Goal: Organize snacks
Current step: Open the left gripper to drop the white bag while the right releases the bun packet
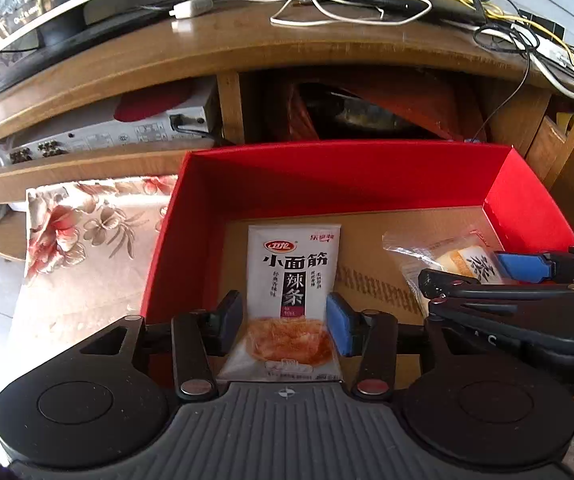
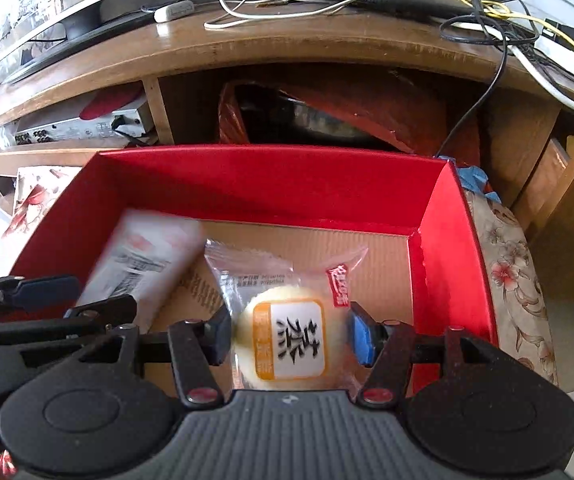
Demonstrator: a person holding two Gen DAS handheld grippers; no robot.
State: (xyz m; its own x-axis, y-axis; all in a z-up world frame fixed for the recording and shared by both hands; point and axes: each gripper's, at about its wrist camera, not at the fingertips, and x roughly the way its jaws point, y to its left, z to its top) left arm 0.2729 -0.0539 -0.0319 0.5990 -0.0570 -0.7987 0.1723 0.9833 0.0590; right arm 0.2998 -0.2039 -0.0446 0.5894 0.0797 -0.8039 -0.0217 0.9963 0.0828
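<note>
A red box [image 1: 215, 184] with a cardboard floor stands before a wooden TV stand; it also shows in the right wrist view [image 2: 439, 240]. My left gripper [image 1: 285, 320] has its pads on both sides of a white spicy-strip snack packet [image 1: 293, 276] that lies over the box floor. My right gripper [image 2: 293, 336] has its pads against a clear-wrapped round cake [image 2: 287, 336] inside the box. The cake [image 1: 463, 260] and right gripper fingers [image 1: 523, 266] show at the right of the left wrist view. The snack packet [image 2: 147, 256] looks blurred in the right wrist view.
The wooden TV stand [image 1: 247, 48] carries tangled cables [image 1: 367, 4] and a router. Its shelf holds a silver player [image 1: 127, 132] and an orange bag [image 2: 327, 112]. A floral cloth [image 1: 87, 232] lies left of the box and also right of it [image 2: 515, 272].
</note>
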